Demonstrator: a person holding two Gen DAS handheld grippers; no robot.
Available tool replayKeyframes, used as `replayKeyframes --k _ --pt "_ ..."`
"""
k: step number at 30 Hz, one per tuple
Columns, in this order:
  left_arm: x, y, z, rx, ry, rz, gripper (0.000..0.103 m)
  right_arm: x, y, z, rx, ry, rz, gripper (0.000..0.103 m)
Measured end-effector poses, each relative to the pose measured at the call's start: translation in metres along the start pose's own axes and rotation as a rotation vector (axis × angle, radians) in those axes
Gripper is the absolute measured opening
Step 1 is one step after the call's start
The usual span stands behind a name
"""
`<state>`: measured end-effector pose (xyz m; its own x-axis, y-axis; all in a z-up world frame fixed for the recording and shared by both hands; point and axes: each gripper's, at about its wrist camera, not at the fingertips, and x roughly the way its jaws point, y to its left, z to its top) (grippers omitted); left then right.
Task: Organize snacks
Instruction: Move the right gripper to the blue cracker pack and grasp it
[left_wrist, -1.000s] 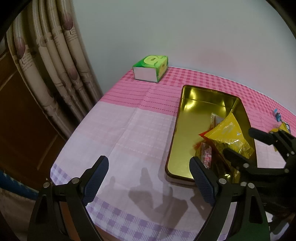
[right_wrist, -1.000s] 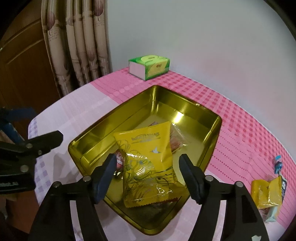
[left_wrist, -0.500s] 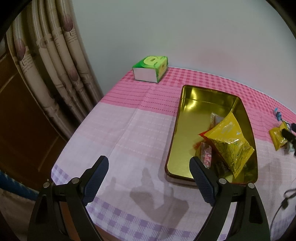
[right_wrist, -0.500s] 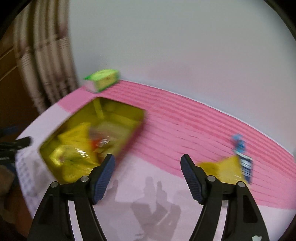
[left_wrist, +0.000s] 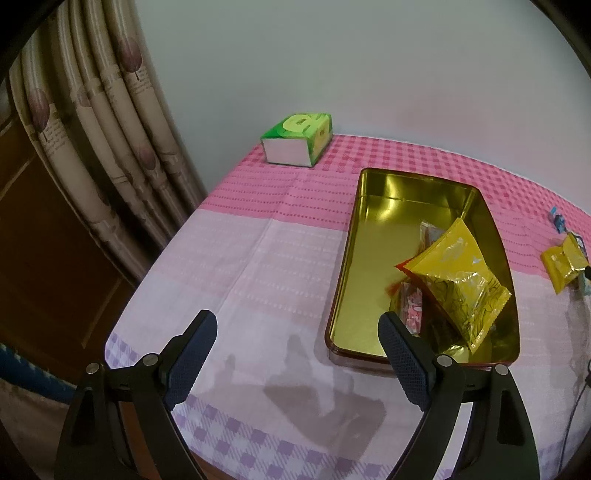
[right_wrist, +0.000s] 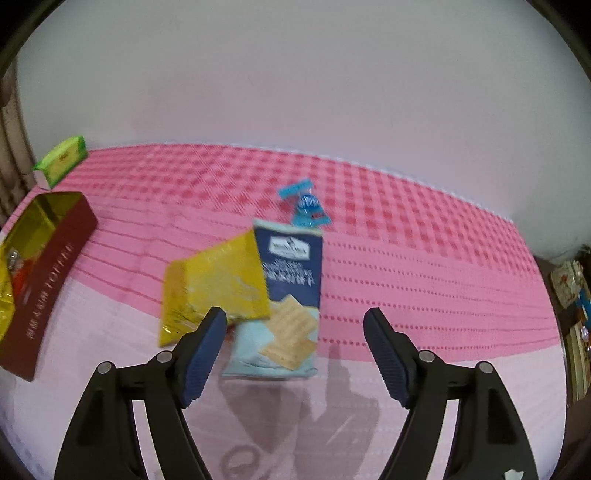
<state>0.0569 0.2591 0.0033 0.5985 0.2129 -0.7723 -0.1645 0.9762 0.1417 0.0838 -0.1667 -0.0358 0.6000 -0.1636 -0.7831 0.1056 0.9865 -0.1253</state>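
With one yellow pack in the tin, the empty, just-widened right gripper nears the cracker pack right of it; next: straddle, clamp.

The left gripper and right gripper are built alike: black angular arms are tipped with dark blue, cross-hatched pads, and silver round screws are set at the joints.

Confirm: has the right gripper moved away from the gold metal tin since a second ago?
Yes. The right gripper swung rightward off the gold metal tin, now at that view's left edge.
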Motion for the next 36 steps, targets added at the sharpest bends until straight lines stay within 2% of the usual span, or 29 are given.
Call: replayKeyframes --k 9,11,14,19,29,30,32,36 --pt "0.002 -0.003 0.0 0.014 -0.017 0.001 0.089 0.03 -0.003 0.003 0.035 0.024 0.001 0.075" --pt "0.001 -0.004 0.0 0.017 -0.021 -0.001 0.089 0.036 -0.004 0.006 0.04 0.028 0.011 0.07" --pt "0.003 -0.006 0.001 0.021 -0.025 -0.001 0.089 0.04 -0.007 0.01 0.065 0.027 0.067 0.057" --pt "0.004 -0.01 0.0 0.035 -0.021 0.004 0.089 0.042 -0.01 0.012 0.079 0.04 0.103 0.055" --pt "0.007 -0.012 -0.001 0.043 -0.019 0.01 0.089 0.032 -0.04 0.003 0.146 0.034 0.13 0.058" --pt "0.007 -0.012 -0.002 0.045 -0.022 0.01 0.089 0.032 -0.042 0.005 0.147 0.03 0.133 0.06" --pt "0.006 -0.012 -0.002 0.045 -0.026 0.011 0.089 0.034 -0.045 0.007 0.153 0.025 0.119 0.065" --pt "0.007 -0.012 -0.002 0.046 -0.026 0.009 0.089 0.048 -0.047 0.009 0.157 0.057 0.097 0.064"
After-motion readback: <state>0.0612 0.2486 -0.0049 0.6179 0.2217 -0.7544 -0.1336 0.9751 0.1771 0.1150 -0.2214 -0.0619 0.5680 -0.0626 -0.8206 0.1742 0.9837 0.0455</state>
